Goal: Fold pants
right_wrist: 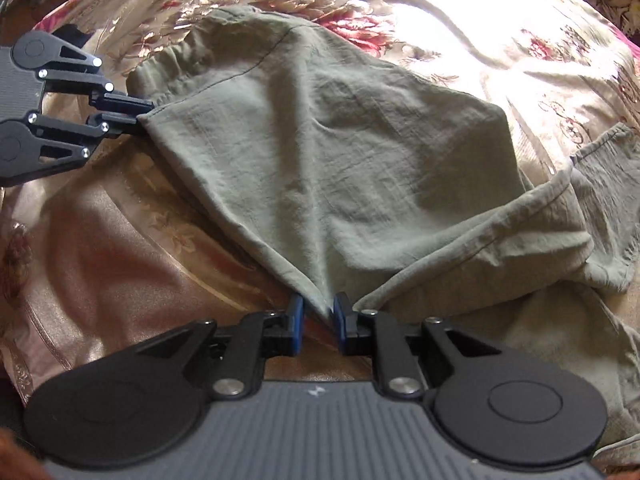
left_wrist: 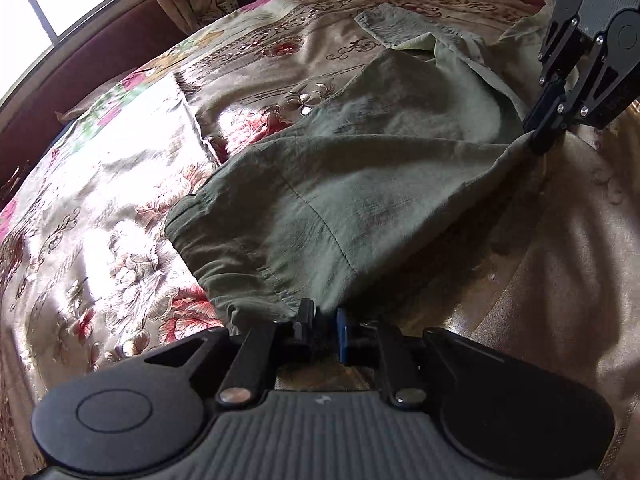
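Olive green pants sprawl on the floral bedspread. Left tongs pinch the waistband corner; right tongs clamp a near edge. Bare bedspread lies beyond them.

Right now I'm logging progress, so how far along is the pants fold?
Early. Done: both grippers have a hold: the left gripper pinches the pants near the elastic waistband, the right gripper pinches a corner of the seat. In hand: cloth lifted between them over the bedspread. Left: the legs lie bunched, with no neat fold yet.
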Tool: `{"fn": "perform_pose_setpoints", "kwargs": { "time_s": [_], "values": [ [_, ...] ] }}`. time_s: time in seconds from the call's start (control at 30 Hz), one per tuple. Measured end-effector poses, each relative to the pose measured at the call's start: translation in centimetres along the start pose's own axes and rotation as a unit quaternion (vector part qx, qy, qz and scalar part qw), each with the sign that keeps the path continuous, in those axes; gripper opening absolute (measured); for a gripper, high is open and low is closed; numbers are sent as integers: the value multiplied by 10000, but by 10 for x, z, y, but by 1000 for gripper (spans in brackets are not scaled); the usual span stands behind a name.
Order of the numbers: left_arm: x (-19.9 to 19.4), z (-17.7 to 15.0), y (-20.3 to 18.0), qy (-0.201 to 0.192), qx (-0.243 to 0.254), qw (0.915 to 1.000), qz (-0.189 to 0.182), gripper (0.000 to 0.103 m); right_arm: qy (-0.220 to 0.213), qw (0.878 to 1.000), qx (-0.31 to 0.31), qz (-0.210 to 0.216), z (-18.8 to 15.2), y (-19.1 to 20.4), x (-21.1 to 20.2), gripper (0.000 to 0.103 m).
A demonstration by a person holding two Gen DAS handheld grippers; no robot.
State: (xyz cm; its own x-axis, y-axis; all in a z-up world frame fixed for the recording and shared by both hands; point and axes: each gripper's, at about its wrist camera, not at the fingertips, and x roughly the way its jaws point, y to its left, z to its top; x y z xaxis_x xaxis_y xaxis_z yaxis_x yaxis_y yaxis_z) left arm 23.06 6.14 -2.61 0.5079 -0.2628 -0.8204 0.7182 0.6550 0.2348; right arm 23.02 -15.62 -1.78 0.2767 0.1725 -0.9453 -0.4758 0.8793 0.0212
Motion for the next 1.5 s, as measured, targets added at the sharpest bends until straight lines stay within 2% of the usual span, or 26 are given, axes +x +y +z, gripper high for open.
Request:
{"fn": "perform_pose_setpoints", "kwargs": {
  "time_s": [0.13, 0.23, 0.37, 0.43, 0.57, 0.67, 0.73, 0.77, 0.87, 1.0, 1.1, 1.2, 1.27, 1.37, 1.47, 1.5],
  "values": [
    [-18, 7, 6, 83, -239, 9995, 189, 29, -388, 9970, 674, 12, -1, -28, -36, 26],
    [-31, 15, 2, 341, -442, 9970, 540, 29, -535, 9939, 964, 47, -4, -56, -54, 27],
    [-45, 50, -17, 333, -1010, 9925, 609, 29, -782, 9897, 1193, -123, 4, -114, -66, 27],
    [-40, 80, -36, 63, -1274, 9908, 448, 30, -853, 9879, 1280, -212, 13, -147, -70, 27],
    [-12, 134, -70, -503, -1560, 9865, 23, 35, -792, 9773, 1940, -303, 41, -226, -64, 28],
    [15, 164, -87, -798, -1622, 9829, -358, 38, -856, 9684, 2280, -543, 63, -262, -54, 30],
    [33, 181, -98, -784, -1586, 9831, -478, 40, -834, 9663, 2330, -715, 79, -276, -44, 31],
    [41, 187, -101, -754, -1591, 9829, -533, 41, -753, 9700, 2183, -757, 91, -283, -35, 32],
    [60, 200, -112, -597, -1727, 9816, -554, 42, -279, 9777, 1902, -843, 118, -298, -5, 34],
    [80, 208, -130, -374, -1761, 9834, -244, 42, 31, 9668, 2452, -725, 137, -322, 27, 34],
    [90, 211, -139, -346, -1536, 9873, -201, 42, 169, 9591, 2684, -888, 148, -333, 48, 34],
    [94, 212, -140, -330, -1499, 9877, -311, 42, 142, 9627, 2469, -1095, 157, -335, 56, 34],
    [97, 212, -140, -339, -1476, 9880, -286, 42, 331, 9665, 2286, -1120, 164, -337, 64, 34],
    [99, 215, -140, -350, -1483, 9880, -234, 42, 415, 9607, 2520, -1088, 166, -343, 74, 34],
    [98, 217, -142, -410, -1330, 9901, -195, 42, 473, 9559, 2632, -1211, 162, -348, 83, 28],
    [99, 217, -142, -413, -1276, 9907, -212, 41, 474, 9562, 2600, -1258, 161, -348, 84, 22]
  ]
}}
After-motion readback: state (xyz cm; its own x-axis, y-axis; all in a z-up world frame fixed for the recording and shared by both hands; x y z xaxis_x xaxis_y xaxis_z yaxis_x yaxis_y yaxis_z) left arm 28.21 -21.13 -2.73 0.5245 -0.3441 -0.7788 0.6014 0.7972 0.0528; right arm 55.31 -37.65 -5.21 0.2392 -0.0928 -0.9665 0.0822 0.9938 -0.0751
